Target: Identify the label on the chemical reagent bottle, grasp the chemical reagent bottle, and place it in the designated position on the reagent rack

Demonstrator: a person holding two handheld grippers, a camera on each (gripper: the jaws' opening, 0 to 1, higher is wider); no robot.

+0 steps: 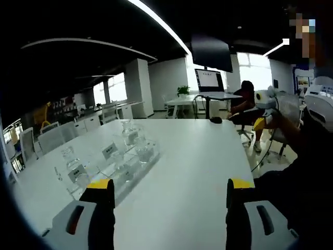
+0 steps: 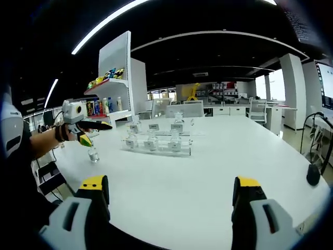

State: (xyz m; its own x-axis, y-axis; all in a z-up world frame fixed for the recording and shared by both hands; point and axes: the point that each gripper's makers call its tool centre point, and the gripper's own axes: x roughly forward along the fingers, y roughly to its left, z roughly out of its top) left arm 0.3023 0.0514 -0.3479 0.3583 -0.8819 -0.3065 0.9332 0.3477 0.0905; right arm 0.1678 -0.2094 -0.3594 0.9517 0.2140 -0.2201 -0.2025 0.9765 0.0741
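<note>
white table (image 2: 208,177), bare around rack (image 2: 156,146)

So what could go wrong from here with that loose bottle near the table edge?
1. The small bottle stands apart from the clear rack, close to the table edge; a clumsy approach by the left gripper above it might knock it off.
2. The rack's bottles are clear and crowded, so the labels could be misread and neighbours bumped.

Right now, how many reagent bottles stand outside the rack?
1: a bottle off the rack's left end in the right gripper view, under the left hand-held gripper; none seems hidden.
</note>
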